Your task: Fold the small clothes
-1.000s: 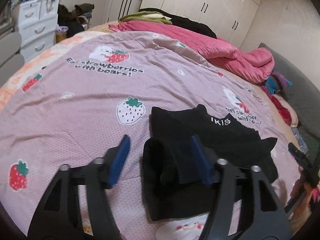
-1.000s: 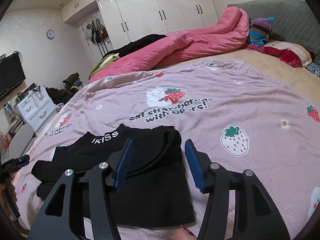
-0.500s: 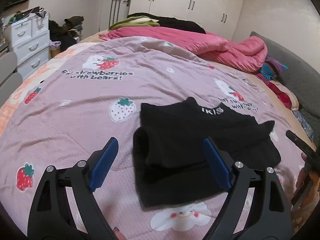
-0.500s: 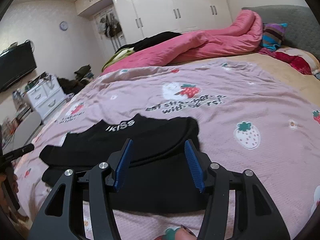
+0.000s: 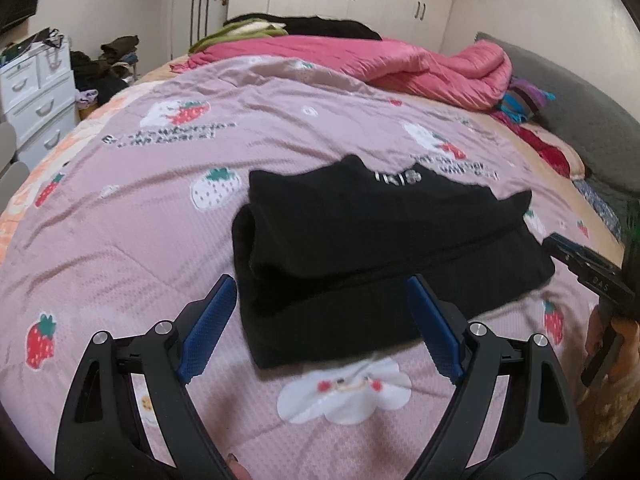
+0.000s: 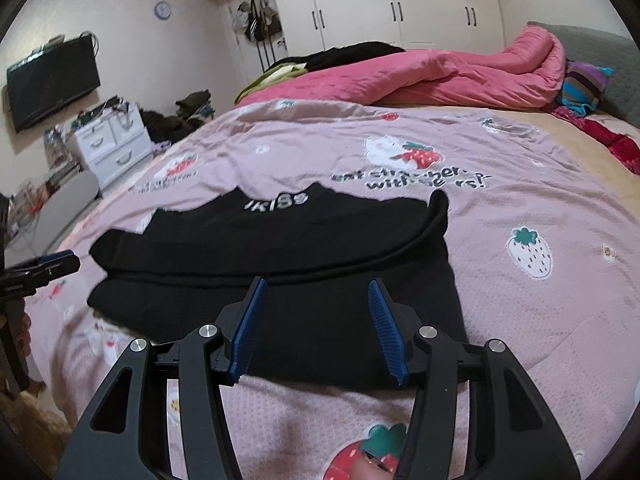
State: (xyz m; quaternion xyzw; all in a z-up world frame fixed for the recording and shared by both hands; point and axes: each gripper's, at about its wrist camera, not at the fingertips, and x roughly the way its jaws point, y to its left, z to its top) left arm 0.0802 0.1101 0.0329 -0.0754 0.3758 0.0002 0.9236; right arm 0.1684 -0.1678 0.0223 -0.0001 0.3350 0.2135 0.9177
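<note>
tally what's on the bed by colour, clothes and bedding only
Black: 2 (folded black top, black garment at the far end)
Pink: 2 (strawberry-print cover, rolled pink quilt)
Green: 1 (green item by the black garment)
Striped: 1 (striped pillow)
Red: 1 (red cloth)
Total: 7

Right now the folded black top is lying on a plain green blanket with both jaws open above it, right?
Not quite. The black top lies on a pink blanket printed with strawberries and bears, not plain green; the right wrist view shows it. Both jaws do stand open.
</note>
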